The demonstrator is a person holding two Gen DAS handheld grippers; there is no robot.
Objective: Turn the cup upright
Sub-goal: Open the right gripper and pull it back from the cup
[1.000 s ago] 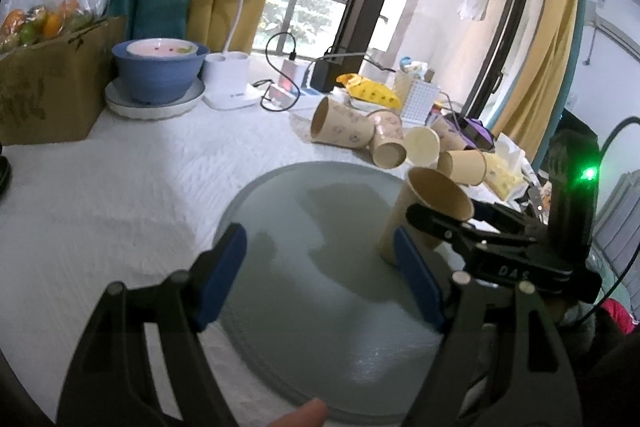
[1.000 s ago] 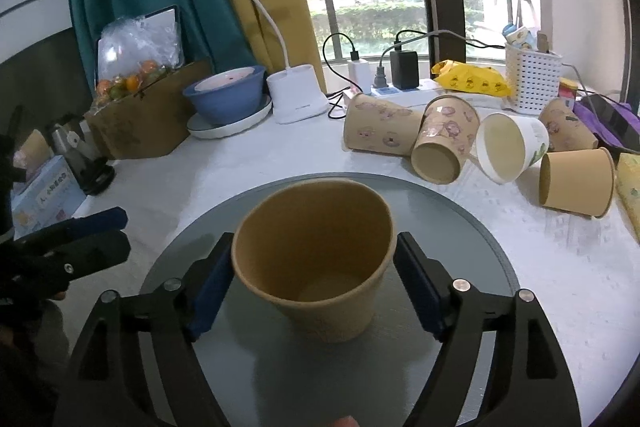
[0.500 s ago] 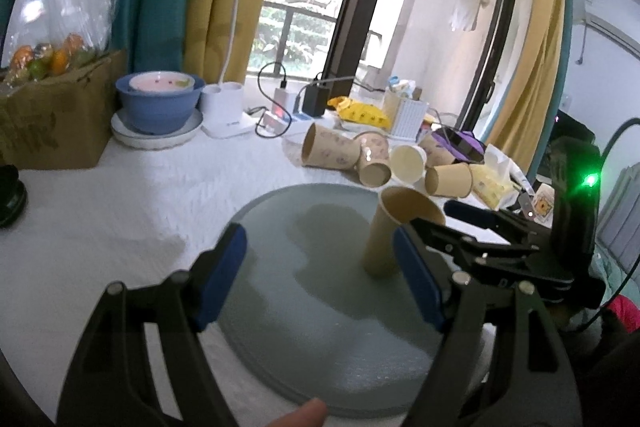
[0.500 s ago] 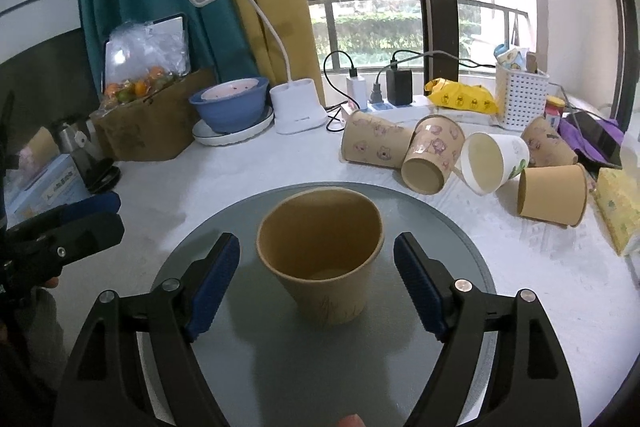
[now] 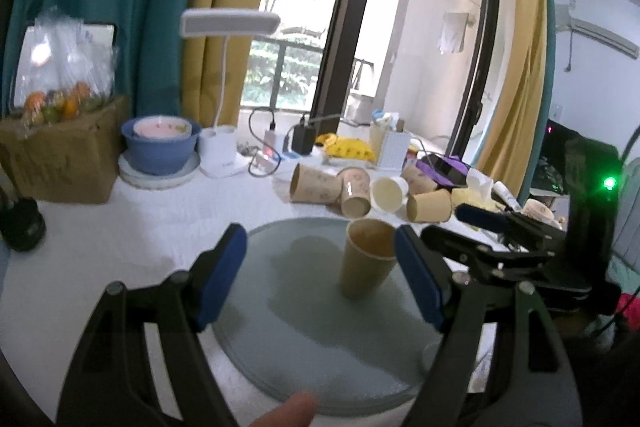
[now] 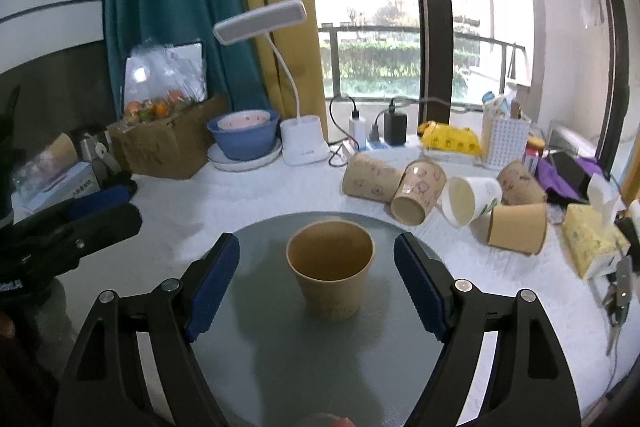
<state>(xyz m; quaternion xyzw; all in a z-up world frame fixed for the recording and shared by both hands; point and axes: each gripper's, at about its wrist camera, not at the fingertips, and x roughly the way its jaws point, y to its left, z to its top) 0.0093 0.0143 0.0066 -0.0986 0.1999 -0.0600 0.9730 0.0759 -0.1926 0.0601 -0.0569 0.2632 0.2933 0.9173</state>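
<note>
A brown paper cup (image 6: pixel 331 273) stands upright, mouth up, on the round grey tray (image 6: pixel 256 359). It also shows in the left wrist view (image 5: pixel 366 259), on the tray (image 5: pixel 304 339). My right gripper (image 6: pixel 318 283) is open, its blue pads apart from the cup on both sides and a little nearer to me. My left gripper (image 5: pixel 320 279) is open and empty, to the cup's left. The right gripper shows in the left wrist view (image 5: pixel 472 231) and the left gripper at the left edge of the right wrist view (image 6: pixel 92 211).
Several paper cups (image 6: pixel 416 187) lie on their sides behind the tray. A blue bowl (image 6: pixel 243 133), a white desk lamp (image 6: pixel 302 143), chargers, a white basket (image 6: pixel 504 139) and a cardboard box of fruit (image 6: pixel 164 143) line the back. A tissue pack (image 6: pixel 592 243) lies right.
Both grippers have drawn back from the cup, which stands free on the tray and looks smaller and farther off. The right gripper's pads no longer flank it closely.
</note>
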